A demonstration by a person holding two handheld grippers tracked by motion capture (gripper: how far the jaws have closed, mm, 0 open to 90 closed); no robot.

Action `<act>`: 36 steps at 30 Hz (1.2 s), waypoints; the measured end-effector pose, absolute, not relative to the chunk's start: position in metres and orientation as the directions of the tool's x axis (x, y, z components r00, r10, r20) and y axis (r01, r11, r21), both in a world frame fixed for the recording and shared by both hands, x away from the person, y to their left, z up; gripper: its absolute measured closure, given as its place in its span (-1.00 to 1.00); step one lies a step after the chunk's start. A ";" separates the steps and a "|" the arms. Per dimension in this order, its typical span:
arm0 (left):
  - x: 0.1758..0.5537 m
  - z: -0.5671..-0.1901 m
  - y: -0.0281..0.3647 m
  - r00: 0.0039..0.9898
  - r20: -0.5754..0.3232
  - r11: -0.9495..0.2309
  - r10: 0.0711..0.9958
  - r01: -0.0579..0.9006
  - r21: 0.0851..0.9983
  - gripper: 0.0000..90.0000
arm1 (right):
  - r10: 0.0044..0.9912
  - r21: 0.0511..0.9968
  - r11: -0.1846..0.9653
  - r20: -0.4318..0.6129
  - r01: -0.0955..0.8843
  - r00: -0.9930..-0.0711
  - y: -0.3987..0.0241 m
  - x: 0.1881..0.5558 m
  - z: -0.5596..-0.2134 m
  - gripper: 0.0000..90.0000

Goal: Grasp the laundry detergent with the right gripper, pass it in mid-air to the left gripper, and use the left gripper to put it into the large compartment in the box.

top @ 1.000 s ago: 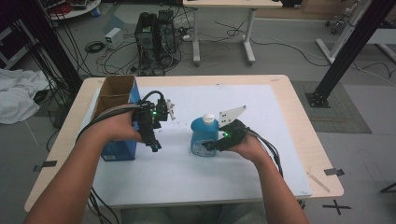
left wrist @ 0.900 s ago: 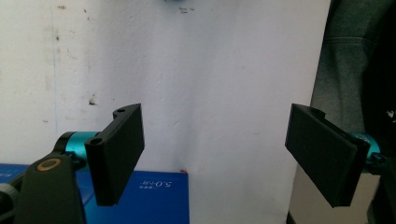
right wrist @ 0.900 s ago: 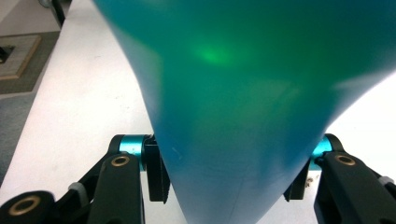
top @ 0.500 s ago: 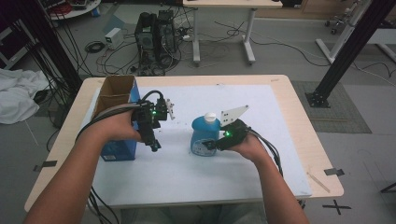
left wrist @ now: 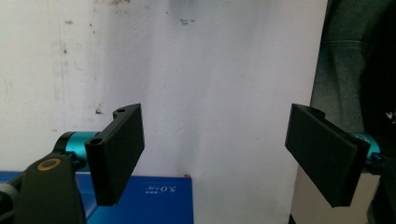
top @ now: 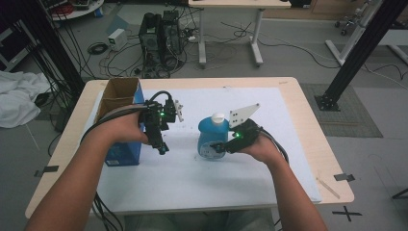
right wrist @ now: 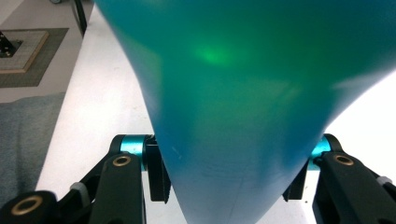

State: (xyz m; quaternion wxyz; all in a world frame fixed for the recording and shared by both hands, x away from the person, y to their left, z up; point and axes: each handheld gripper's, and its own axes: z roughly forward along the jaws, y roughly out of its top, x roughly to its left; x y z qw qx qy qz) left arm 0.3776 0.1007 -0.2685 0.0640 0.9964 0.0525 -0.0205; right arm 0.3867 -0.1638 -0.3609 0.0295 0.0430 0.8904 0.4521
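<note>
Gripping a blue bottle (top: pixel 212 138) upright, cap up, right gripper (top: pixel 222 146) clamped, left gripper (top: pixel 162 146) open, empty.

1. A blue carton (top: pixel 122 127) with open cardboard flaps stands at the table's left edge.
2. A white mat (top: pixel 284 144) covers most of the wooden table (top: pixel 312 125).
3. A computer tower (top: pixel 161 36) sits on the floor beyond, amid loose cables (top: pixel 288 48).
4. A white cloth (top: pixel 17 98) lies on the floor at left.
5. A black frame post (top: pixel 358 53) slants at right.
</note>
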 end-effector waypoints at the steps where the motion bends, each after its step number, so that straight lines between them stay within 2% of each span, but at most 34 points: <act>1: 0.377 -0.268 0.100 0.994 -0.046 -0.987 0.098 0.103 0.123 -0.56 | 0.099 0.808 0.588 -0.015 0.046 -0.995 -0.164 0.386 -0.359 0.06; 11: 0.373 -0.254 0.083 0.998 -0.028 -0.989 0.057 0.060 0.133 -0.56 | 0.060 0.819 0.574 -0.006 0.030 -0.998 -0.161 0.381 -0.347 0.06; 36: 0.364 -0.233 0.035 0.999 -0.008 -0.989 -0.034 -0.032 0.142 -0.56 | -0.020 0.818 0.573 -0.034 -0.039 -0.999 -0.127 0.373 -0.349 0.07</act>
